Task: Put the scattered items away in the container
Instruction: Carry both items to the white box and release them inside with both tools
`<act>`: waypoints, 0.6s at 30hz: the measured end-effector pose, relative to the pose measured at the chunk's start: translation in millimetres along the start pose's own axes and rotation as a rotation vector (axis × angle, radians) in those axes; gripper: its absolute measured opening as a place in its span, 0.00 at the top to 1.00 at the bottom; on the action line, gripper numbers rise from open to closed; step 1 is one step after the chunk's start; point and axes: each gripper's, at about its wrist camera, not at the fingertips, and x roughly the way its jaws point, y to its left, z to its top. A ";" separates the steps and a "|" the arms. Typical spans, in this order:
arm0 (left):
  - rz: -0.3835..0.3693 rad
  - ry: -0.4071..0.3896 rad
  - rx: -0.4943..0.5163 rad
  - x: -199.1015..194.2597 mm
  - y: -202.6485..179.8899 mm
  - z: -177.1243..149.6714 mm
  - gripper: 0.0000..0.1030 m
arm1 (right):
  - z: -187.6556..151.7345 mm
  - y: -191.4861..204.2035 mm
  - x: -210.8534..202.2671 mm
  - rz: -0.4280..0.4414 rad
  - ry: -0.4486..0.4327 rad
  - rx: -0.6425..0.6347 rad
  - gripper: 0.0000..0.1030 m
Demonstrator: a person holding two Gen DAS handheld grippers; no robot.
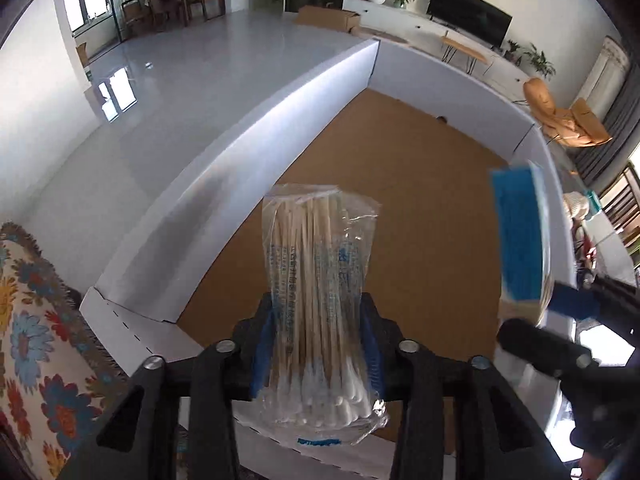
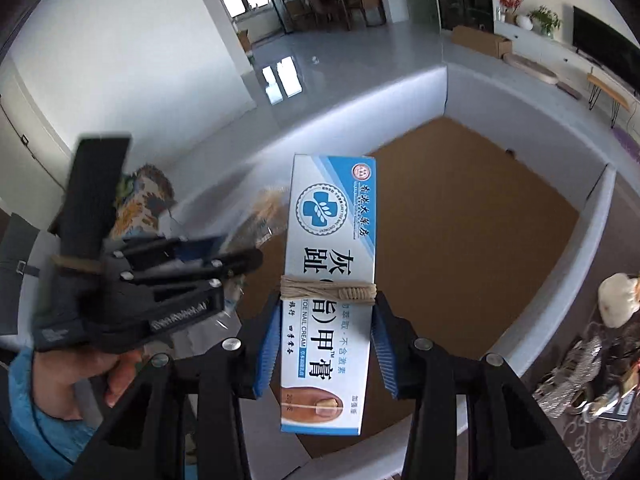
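My left gripper (image 1: pixel 318 344) is shut on a clear bag of cotton swabs (image 1: pixel 320 304) and holds it above the open white cardboard box (image 1: pixel 240 148) with a brown floor (image 1: pixel 420 200). My right gripper (image 2: pixel 326 340) is shut on a blue-and-white toe nail cream box (image 2: pixel 328 280) with twine wound round it, also above the cardboard box (image 2: pixel 360 96). In the left wrist view the cream box (image 1: pixel 520 236) shows blurred at the right. In the right wrist view the left gripper (image 2: pixel 240 264) sits at the left, with swab sticks (image 2: pixel 268 204) poking past it.
A floral cloth (image 1: pixel 36 340) lies left of the box. Loose items (image 2: pixel 592 392) and a white knitted object (image 2: pixel 618 298) lie to the right of the box on a patterned cloth. The box floor holds only a small dark speck (image 1: pixel 441 119).
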 end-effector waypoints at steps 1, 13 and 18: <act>0.011 -0.006 -0.001 0.7 0.0 -0.7 0.36 | -2.7 0.9 7.3 -0.003 0.015 0.005 0.57; 0.066 -0.079 -0.123 -4.6 15.8 -10.1 0.18 | -43.8 49.3 43.5 -0.171 0.081 -0.244 0.52; 0.062 -0.121 -0.174 -21.0 25.3 -12.5 0.18 | -36.5 44.5 35.4 -0.186 0.006 -0.141 0.52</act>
